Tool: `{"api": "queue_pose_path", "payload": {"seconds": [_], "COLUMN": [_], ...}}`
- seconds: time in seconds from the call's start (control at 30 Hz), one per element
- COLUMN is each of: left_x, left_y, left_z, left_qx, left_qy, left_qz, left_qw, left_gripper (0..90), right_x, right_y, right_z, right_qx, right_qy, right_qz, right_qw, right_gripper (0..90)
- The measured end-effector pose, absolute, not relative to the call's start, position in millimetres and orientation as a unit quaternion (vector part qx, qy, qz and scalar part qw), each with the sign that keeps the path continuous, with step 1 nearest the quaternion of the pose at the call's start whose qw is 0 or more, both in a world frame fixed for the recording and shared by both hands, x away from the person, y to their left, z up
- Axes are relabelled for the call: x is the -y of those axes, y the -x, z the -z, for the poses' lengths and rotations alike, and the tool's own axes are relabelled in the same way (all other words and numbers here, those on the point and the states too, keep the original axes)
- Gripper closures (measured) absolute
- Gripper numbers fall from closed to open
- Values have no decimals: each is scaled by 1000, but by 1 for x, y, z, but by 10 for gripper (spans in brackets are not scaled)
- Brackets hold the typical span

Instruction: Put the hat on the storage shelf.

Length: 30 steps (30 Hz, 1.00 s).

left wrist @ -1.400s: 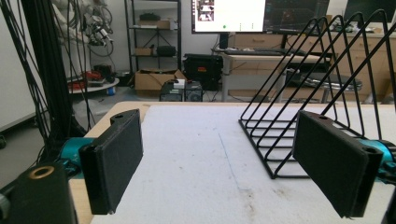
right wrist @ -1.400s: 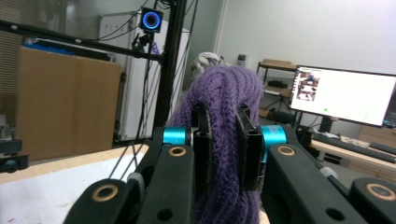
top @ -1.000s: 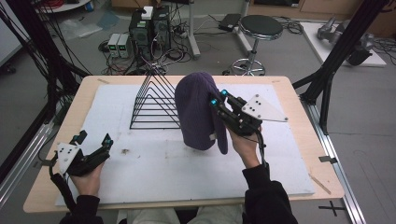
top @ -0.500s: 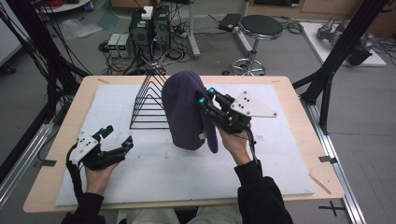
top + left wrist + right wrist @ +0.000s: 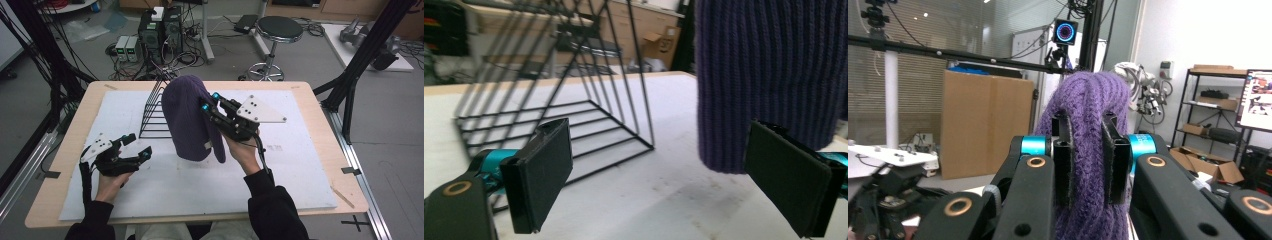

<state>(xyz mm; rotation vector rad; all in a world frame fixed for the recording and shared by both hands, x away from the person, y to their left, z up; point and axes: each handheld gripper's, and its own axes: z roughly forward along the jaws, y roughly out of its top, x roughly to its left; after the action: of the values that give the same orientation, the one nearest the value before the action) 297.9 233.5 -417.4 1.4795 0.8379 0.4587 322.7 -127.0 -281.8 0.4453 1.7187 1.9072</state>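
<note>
The item in hand is a purple knitted beanie [image 5: 187, 117], ribbed in vertical rows, of thick soft yarn. It hangs lifted above the table, crown uppermost, its open hem at the bottom and close over the white mat [image 5: 300, 170]. A small pale label shows near the hem on the side facing the person. In the left gripper view the beanie [image 5: 769, 75] hangs as a broad ribbed column, its lower edge rounded and just off the mat surface.

The right gripper [image 5: 210, 102] pinches the beanie near its top from the right side. In the right gripper view, its two black jaws stand nearly together with a fold of the purple knit bunched between them [image 5: 1089, 160]. The right hand [image 5: 242, 152] grips the tool from below, forearm in a dark sleeve, the gripper angled up and toward the left of the high view.

The left gripper [image 5: 137, 147] sits low over the mat at the left, pointed toward the beanie, jaws spread wide with nothing between them. Its flat rectangular pads [image 5: 541, 175] are matt black.

A black wire rack [image 5: 155, 112], triangular in section and made of thin rods, stands on the mat behind and to the left of the beanie. The mat lies on a light wooden table [image 5: 70, 145].
</note>
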Motion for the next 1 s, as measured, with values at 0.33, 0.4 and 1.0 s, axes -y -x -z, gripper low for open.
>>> {"api": "queue_pose_path", "payload": {"seconds": [0.33,0.4,1.0], "left_x": [-214,-209,-183], "left_y": [-313,-316,-331], "left_z": [411,411,416], "left_qx": [-332,-326,-301], "left_qy": [-669,-673,-674], "left_qz": [-117,-113,-49], "left_qw": [655,654,673], "left_gripper": [138,138,157], "right_x": [119,118,115], "right_y": [-320,-319,-317], "right_z": [273,272,270], "right_qx": [-632,-631,-629], "right_qy": [-148,-145,-138], "right_qz": [-716,-717,-724], "right_qw": [257,257,248], "right_gripper": [797,797,794]}}
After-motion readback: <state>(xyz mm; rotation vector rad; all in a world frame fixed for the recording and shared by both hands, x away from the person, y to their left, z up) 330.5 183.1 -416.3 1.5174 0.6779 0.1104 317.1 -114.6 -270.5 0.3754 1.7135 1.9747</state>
